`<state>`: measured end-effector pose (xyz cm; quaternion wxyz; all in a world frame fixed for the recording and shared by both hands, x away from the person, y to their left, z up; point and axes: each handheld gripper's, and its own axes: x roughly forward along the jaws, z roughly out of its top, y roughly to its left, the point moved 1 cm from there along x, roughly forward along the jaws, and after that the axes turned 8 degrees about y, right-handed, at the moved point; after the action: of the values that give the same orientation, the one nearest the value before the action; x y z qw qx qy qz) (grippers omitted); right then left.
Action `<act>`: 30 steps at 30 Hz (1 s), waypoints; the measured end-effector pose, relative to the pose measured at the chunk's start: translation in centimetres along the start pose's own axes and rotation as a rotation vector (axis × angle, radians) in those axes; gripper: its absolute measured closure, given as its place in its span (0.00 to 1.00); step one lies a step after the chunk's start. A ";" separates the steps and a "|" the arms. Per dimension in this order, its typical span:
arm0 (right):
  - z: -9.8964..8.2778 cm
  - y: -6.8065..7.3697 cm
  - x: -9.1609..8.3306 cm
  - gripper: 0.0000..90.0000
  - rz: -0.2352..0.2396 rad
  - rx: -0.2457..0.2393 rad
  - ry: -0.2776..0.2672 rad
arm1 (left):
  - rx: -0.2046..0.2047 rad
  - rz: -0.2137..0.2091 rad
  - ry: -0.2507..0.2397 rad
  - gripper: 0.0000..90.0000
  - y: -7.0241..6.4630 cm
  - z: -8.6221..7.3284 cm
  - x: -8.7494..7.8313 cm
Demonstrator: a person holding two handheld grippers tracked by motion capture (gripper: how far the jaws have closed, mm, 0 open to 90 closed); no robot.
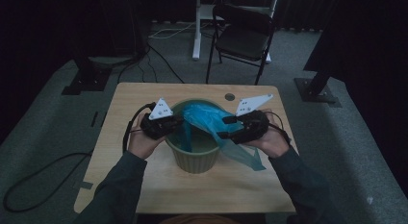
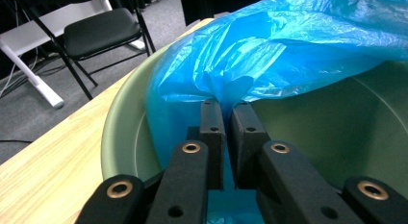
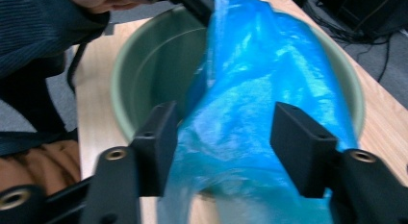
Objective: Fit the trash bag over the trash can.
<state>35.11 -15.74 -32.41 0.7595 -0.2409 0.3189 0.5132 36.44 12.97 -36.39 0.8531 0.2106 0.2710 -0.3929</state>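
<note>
A green plastic bin (image 1: 195,159) stands in the middle of the wooden table (image 1: 144,185). A blue plastic bag (image 1: 204,116) lies across its mouth and hangs over the right rim. My left gripper (image 1: 179,123) is at the bin's left rim. In the left gripper view its jaws (image 2: 227,106) are shut on a bunched fold of the bag (image 2: 269,56), just inside the bin's wall (image 2: 120,123). My right gripper (image 1: 222,128) is at the right rim. In the right gripper view it (image 3: 231,123) stands open, with the bag (image 3: 255,89) loose between its wide jaws above the bin (image 3: 144,65).
A black folding chair (image 1: 243,34) and a white desk leg (image 1: 196,27) stand on the grey floor beyond the table's far edge. Black cables (image 1: 29,185) trail on the floor at the left. Dark stand feet (image 1: 317,89) sit at both far sides.
</note>
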 end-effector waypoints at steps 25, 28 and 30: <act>-0.4 -0.8 0.5 0.98 -0.089 0.021 0.071 | -0.008 0.032 -0.036 0.82 0.3 -0.5 -1.5; -0.4 -1.1 0.3 0.99 -0.073 0.035 0.060 | -0.002 0.033 -0.049 0.79 0.2 -0.5 -1.9; -0.2 -1.2 0.3 0.99 -0.060 0.032 0.063 | 0.007 0.037 -0.057 0.75 0.1 -0.3 -2.1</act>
<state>36.21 -16.16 -32.72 0.7679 -0.2543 0.3432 0.4774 35.28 14.34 -35.26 0.8670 0.2072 0.2411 -0.3838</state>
